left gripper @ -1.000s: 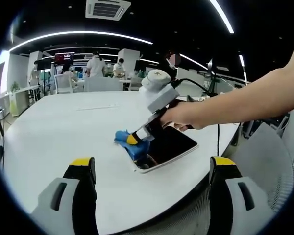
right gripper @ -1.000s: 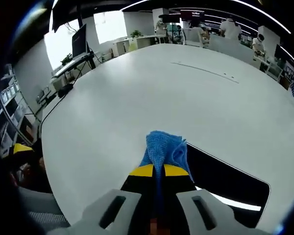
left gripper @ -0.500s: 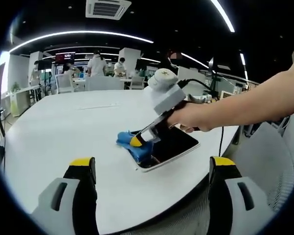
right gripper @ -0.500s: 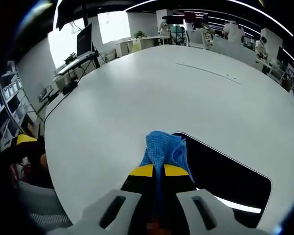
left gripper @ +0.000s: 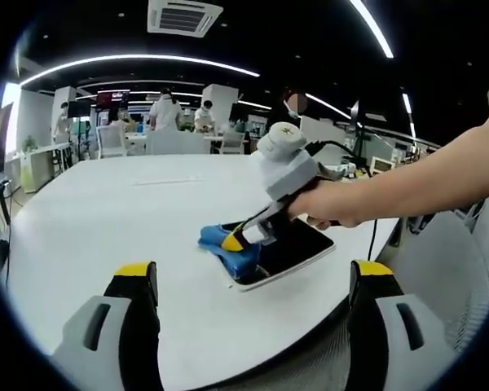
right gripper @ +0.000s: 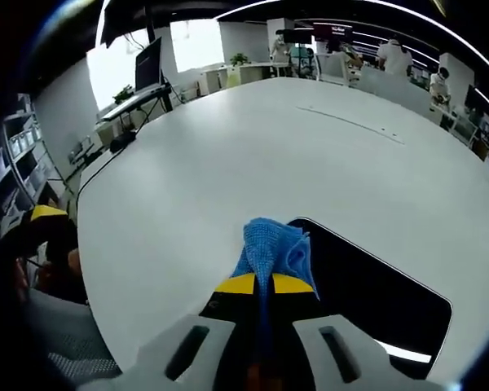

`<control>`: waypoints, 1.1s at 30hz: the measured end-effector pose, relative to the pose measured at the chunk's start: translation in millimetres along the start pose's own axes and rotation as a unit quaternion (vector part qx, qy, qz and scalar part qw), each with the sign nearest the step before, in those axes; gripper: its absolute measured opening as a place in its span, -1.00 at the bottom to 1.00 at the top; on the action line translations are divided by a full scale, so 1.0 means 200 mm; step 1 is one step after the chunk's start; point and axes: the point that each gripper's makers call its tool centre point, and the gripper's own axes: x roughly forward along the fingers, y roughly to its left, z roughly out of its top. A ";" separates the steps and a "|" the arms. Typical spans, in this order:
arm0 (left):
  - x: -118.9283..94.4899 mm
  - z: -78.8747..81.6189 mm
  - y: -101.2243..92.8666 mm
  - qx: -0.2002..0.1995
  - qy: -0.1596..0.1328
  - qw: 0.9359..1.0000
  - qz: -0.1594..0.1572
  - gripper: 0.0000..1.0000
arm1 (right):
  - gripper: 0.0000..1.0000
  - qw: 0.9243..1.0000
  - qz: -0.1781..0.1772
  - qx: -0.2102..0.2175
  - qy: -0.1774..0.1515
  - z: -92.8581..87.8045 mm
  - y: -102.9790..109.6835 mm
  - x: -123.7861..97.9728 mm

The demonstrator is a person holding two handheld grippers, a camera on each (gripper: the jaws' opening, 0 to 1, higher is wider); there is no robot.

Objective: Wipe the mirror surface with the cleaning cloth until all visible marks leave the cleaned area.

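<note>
2 grippers were in your hands. Your right gripper (right gripper: 256,285) had its yellow-tipped jaws clamped on the blue cleaning cloth (right gripper: 273,248), pressing it onto one end of the dark mirror (right gripper: 375,289). In the left gripper view your right hand (left gripper: 334,204) reached in from the right with the forearm stretched out level above the table's near edge, and the right gripper angled down and leftward to the cloth. You held the left gripper (left gripper: 248,281) back off the near edge, jaws wide apart and holding nothing. The mirror lay flat on the white table (right gripper: 253,155), near that edge, with the cloth spilling over its end onto the tabletop.
</note>
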 end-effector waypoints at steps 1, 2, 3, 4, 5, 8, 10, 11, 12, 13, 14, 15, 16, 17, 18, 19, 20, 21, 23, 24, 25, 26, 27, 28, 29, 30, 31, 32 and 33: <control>0.00 0.00 0.00 0.000 0.001 1.000 0.000 0.94 | -1.00 1.000 0.001 0.001 0.000 0.00 0.00 0.00; 0.00 0.00 0.00 0.000 0.002 1.000 0.001 0.94 | -1.00 1.000 0.002 -0.002 0.001 0.00 0.00 0.00; 0.00 0.00 0.00 0.000 0.003 1.000 0.001 0.94 | -1.00 1.000 0.002 -0.004 0.001 0.00 -0.01 0.00; 0.00 -0.01 0.00 0.000 0.004 1.000 0.000 0.94 | -1.00 1.000 0.001 -0.002 0.002 0.00 -0.01 0.00; 0.00 -0.01 0.00 0.000 0.004 1.000 0.000 0.94 | -1.00 1.000 0.000 0.002 0.001 0.00 -0.01 0.00; 0.00 -0.01 0.00 0.000 0.004 1.000 0.000 0.94 | -1.00 1.000 -0.004 0.003 -0.002 0.00 -0.01 0.00; 0.00 0.00 0.00 -0.001 0.004 1.000 0.001 0.93 | -1.00 1.000 -0.004 0.002 -0.002 0.00 -0.01 0.00; 0.00 0.00 0.00 -0.002 0.002 1.000 0.001 0.92 | -1.00 1.000 -0.005 0.002 -0.002 0.00 -0.02 0.00; 0.00 0.01 0.01 -0.005 -0.002 1.000 0.003 0.92 | -1.00 1.000 -0.007 -0.001 -0.002 0.00 -0.03 -0.01; 0.00 0.01 0.01 -0.006 -0.002 1.000 0.004 0.92 | -1.00 1.000 -0.008 -0.001 -0.003 -0.01 -0.04 -0.01; 0.00 0.00 0.01 -0.005 -0.001 1.000 0.006 0.92 | -1.00 1.000 -0.010 0.001 -0.004 -0.02 -0.05 -0.02; 0.00 0.00 0.01 -0.004 -0.001 1.000 0.006 0.91 | -1.00 1.000 -0.011 0.004 -0.005 -0.02 -0.06 -0.02; 0.00 0.00 0.01 -0.004 -0.001 1.000 0.006 0.91 | -1.00 1.000 -0.011 0.004 -0.006 -0.02 -0.06 -0.03; 0.00 0.00 0.02 -0.004 -0.002 1.000 0.007 0.92 | -1.00 1.000 -0.012 0.003 -0.006 -0.03 -0.06 -0.03; 0.00 0.00 0.02 -0.005 -0.001 1.000 0.007 0.92 | -1.00 1.000 -0.012 0.003 -0.006 -0.03 -0.07 -0.03; 0.00 0.00 0.01 -0.004 -0.001 1.000 0.007 0.92 | -1.00 1.000 -0.012 0.003 -0.006 -0.03 -0.08 -0.03; 0.00 0.00 0.01 -0.004 0.000 1.000 0.007 0.92 | -1.00 1.000 -0.012 0.004 -0.006 -0.03 -0.08 -0.03; 0.00 0.00 0.01 -0.004 0.001 1.000 0.006 0.91 | -1.00 1.000 -0.011 0.006 -0.006 -0.03 -0.09 -0.03; 0.00 -0.01 0.00 -0.002 0.005 1.000 0.002 0.91 | -1.00 1.000 -0.012 0.006 -0.006 -0.04 -0.09 -0.04; 0.00 -0.01 0.00 -0.003 0.005 1.000 0.002 0.91 | -1.00 1.000 -0.013 0.006 -0.005 -0.04 -0.10 -0.04; 0.00 -0.01 0.00 -0.003 0.005 1.000 0.001 0.91 | -1.00 1.000 -0.013 0.006 -0.005 -0.04 -0.10 -0.04; 0.00 -0.01 0.00 -0.002 0.006 1.000 0.000 0.91 | -1.00 1.000 -0.013 0.007 -0.006 -0.05 -0.11 -0.05; 0.00 -0.01 0.00 -0.002 0.006 1.000 0.001 0.91 | -1.00 1.000 -0.014 0.008 -0.006 -0.05 -0.12 -0.05; 0.00 -0.01 0.00 -0.002 0.006 1.000 0.001 0.91 | -1.00 1.000 -0.015 0.009 -0.006 -0.06 -0.13 -0.06; 0.00 -0.01 0.00 -0.002 0.006 1.000 0.001 0.91 | -1.00 1.000 -0.016 0.009 -0.006 -0.06 -0.13 -0.06; 0.00 -0.01 0.00 -0.002 0.006 1.000 0.001 0.91 | -1.00 1.000 -0.016 0.010 -0.006 -0.06 -0.14 -0.07; 0.00 -0.01 0.00 -0.002 0.006 1.000 0.001 0.91 | -1.00 1.000 -0.016 0.011 -0.006 -0.07 -0.15 -0.07; 0.00 -0.01 0.00 -0.002 0.006 1.000 0.002 0.91 | -1.00 1.000 -0.016 0.012 -0.005 -0.07 -0.16 -0.08; 0.00 -0.01 0.00 -0.002 0.006 1.000 0.003 0.91 | -1.00 1.000 -0.019 0.011 -0.004 -0.08 -0.17 -0.08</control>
